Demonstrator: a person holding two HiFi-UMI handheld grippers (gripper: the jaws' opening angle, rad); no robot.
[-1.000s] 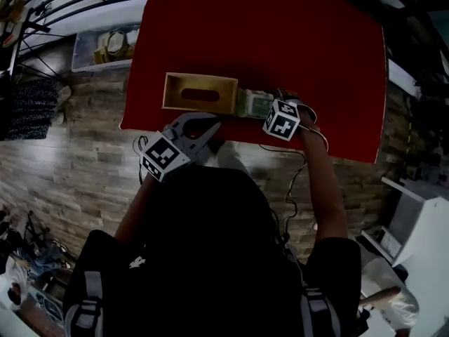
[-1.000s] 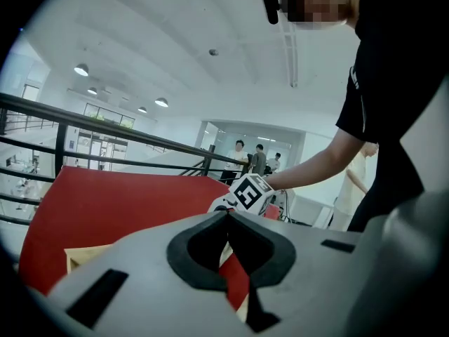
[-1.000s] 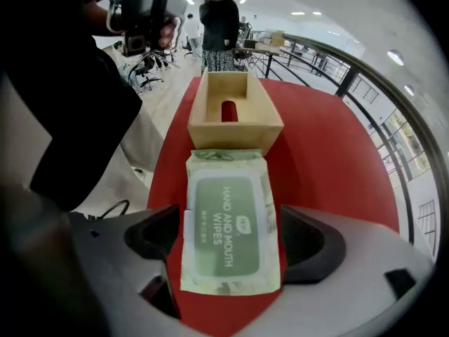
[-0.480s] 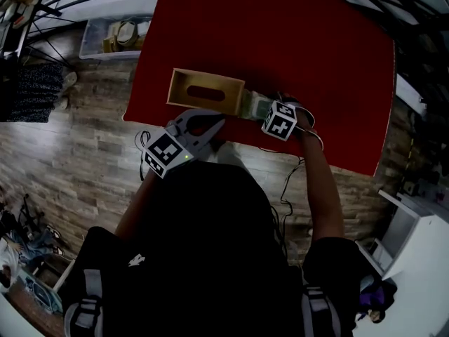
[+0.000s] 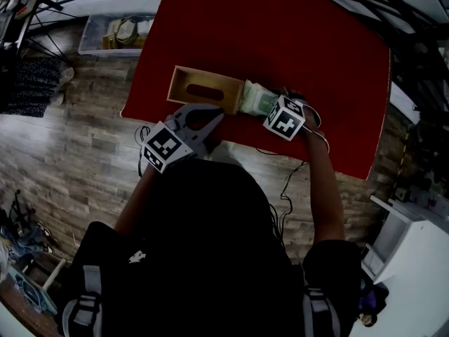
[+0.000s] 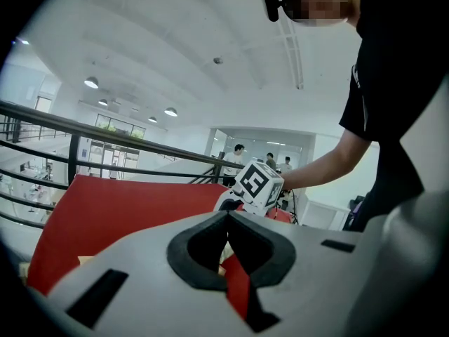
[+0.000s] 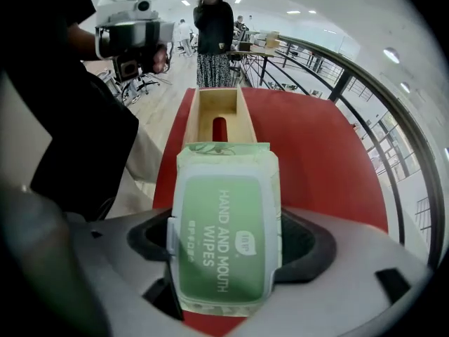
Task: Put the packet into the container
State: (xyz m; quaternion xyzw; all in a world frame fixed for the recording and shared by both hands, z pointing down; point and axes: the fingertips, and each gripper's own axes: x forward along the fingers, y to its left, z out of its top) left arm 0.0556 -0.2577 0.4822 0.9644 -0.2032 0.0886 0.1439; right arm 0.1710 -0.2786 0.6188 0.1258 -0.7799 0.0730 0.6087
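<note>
Over the red surface (image 5: pixel 295 41), the right claw (image 7: pixel 226 255) grips the wipes packet (image 7: pixel 226 223) (green label up), seemingly nearer the wooden container (image 5: pixel 203 90) than before; the left claw (image 6: pixel 226 248) hovers, pinched together, empty.

Grey wood-plank floor (image 5: pixel 84 160) all round a red bench (image 5: pixel 280 41). I see a clear storage bin (image 5: pixel 116 34) on the floor beside it. Black railing (image 6: pixel 105 133), white ceiling (image 6: pixel 175 48), round lights (image 6: pixel 91 83). White cabinet (image 5: pixel 414 251) at right.
</note>
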